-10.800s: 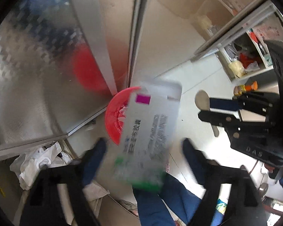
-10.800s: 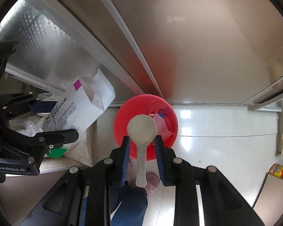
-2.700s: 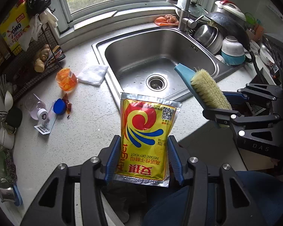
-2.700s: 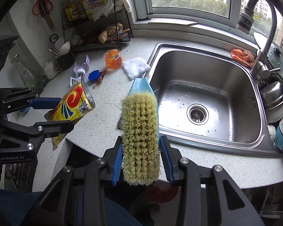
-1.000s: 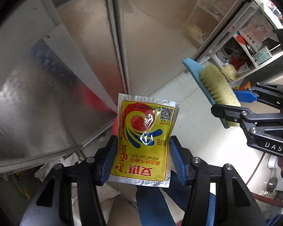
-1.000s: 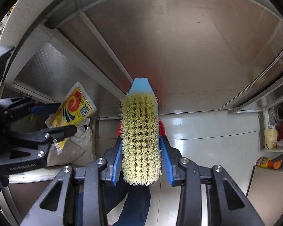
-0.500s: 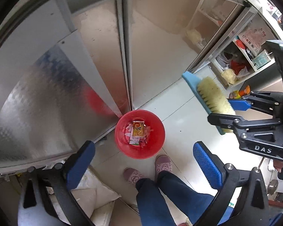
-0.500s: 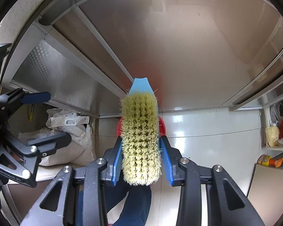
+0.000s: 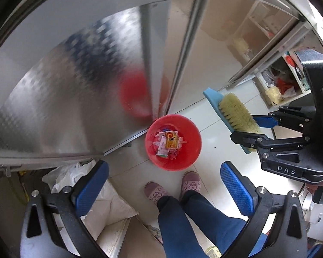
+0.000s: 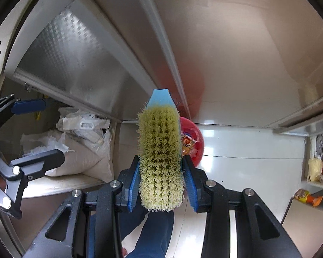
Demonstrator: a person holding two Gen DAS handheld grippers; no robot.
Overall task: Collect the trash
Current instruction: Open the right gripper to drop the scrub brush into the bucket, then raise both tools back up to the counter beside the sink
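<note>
The scrub brush (image 10: 159,157) sits upright in the centre of the right wrist view, bristles toward the camera and its blue back tip pointing up the frame, pinched at its lower sides by the right gripper (image 10: 161,182), whose blue pads press against the bristle block. In the left wrist view the same brush (image 9: 234,116) shows at the right of the frame, above and to the right of the red bin (image 9: 173,143), not yet over its mouth. The bin stands on the pale tiled floor (image 9: 215,137) at the foot of the metal cabinet doors (image 9: 75,90), and already holds wrappers, with a yellow sachet (image 9: 171,143) lying on top. The left gripper (image 9: 163,185) is spread wide with nothing between its blue pads, looking down on the bin and on the person's pink slippers (image 9: 155,192) just below it in the frame. Judged from this, the left hand's drop is done and the step in hand is binning the brush. The next move calls for carrying the right gripper across until the brush hangs over the bin's opening, then letting the pads part; the brush is long against the bin's mouth, so it should go in end first and centred, or it may catch the rim and tip out onto the floor.
</note>
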